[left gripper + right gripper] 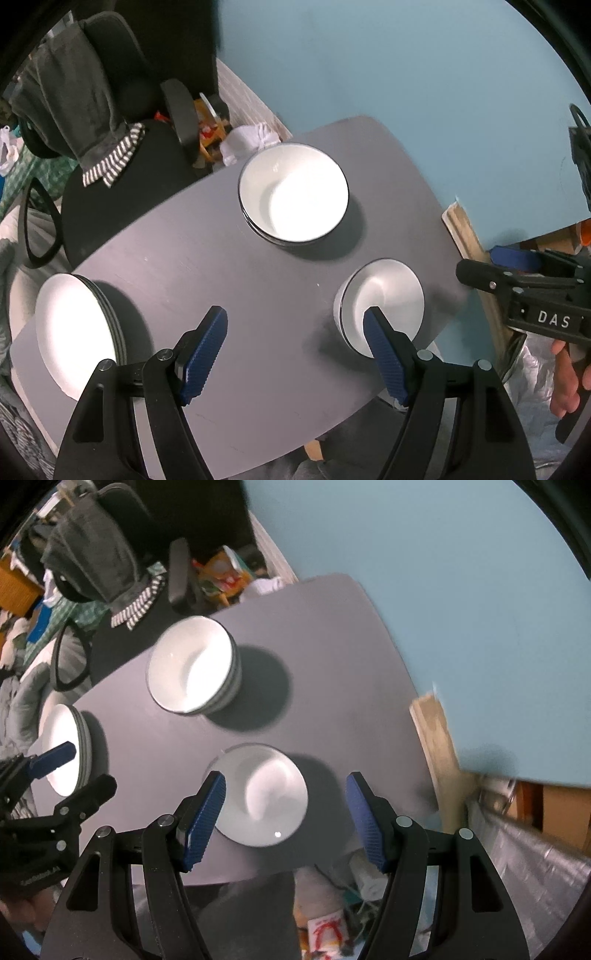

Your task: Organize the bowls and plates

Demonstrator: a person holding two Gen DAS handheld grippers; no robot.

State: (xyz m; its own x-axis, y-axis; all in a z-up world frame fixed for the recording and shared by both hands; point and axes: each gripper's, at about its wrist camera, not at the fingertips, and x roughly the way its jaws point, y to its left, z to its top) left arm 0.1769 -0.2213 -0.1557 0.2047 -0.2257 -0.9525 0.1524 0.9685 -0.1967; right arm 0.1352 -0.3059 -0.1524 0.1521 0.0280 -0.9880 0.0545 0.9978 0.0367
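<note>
On the grey table (pixel 221 266) stand three white stacks. Large bowls (pixel 293 192) sit at the back, plates (pixel 77 332) at the left edge, small bowls (pixel 384 295) at the right front. My left gripper (pixel 294 312) hangs open above bare table between the plates and the small bowls, its right pad overlapping the small bowls in view. In the right wrist view my right gripper (pixel 285 777) is open above the small bowls (pixel 262 794), nothing between its pads. Large bowls (pixel 192 664) and plates (pixel 62 753) lie to its left, by the left gripper (pixel 88 766).
A black office chair (pixel 122 177) with a grey garment stands behind the table's left side. Toys and cloth clutter the floor by it (pixel 218 129). A blue wall (pixel 406 74) is beyond the table. A wooden strip (pixel 465 236) and silver foil (pixel 535 856) lie to the right.
</note>
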